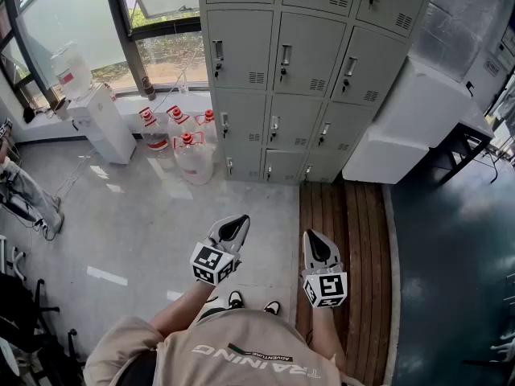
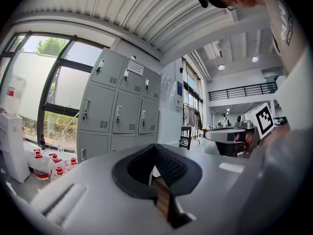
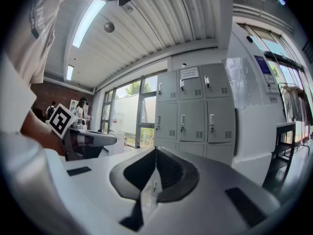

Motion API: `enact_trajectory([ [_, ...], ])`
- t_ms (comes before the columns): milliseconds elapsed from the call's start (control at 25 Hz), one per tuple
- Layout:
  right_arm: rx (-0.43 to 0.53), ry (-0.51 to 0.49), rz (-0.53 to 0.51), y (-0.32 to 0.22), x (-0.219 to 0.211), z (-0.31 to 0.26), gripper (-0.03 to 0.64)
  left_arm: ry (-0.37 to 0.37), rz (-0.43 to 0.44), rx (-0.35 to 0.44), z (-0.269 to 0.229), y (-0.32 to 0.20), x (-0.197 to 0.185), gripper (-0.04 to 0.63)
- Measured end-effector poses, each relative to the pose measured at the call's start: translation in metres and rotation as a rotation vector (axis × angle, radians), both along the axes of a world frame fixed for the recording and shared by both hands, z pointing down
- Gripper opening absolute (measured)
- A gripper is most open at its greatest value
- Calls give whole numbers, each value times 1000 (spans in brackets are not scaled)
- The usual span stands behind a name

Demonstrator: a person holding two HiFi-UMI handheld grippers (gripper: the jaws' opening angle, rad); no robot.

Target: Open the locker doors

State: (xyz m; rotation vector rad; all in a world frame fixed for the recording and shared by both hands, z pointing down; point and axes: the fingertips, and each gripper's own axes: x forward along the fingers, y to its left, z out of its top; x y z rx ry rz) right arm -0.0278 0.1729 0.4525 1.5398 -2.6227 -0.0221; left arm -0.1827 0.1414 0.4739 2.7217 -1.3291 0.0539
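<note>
A bank of grey lockers (image 1: 290, 71) stands against the far wall, three columns wide, and every door that shows is closed with its handle upright. My left gripper (image 1: 238, 223) and right gripper (image 1: 312, 238) hang side by side at waist height, well short of the lockers, and both point toward them. Each is shut with its jaws pressed together and nothing between them. In the left gripper view the lockers (image 2: 120, 114) stand beyond the closed left gripper (image 2: 155, 150), with the right gripper (image 2: 230, 135) off to the side. The right gripper view shows the lockers (image 3: 193, 114) past the closed right gripper (image 3: 155, 152).
Several water jugs with red caps (image 1: 185, 147) stand on the floor left of the lockers, beside a white water dispenser (image 1: 100, 119). A white covered unit (image 1: 410, 119) and a black table (image 1: 467, 139) stand to the right. A wooden floor strip (image 1: 346, 240) runs under my right side.
</note>
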Motion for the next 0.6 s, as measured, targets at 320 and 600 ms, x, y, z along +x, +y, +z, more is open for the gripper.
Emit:
enact_trajectory([
  [320,0,12,13,-2,7,1,11,-1,6,-2,4,0,5,8],
  [600,13,-11,53,-5,9,-1,11,3,10,2,4,-1,0,8],
])
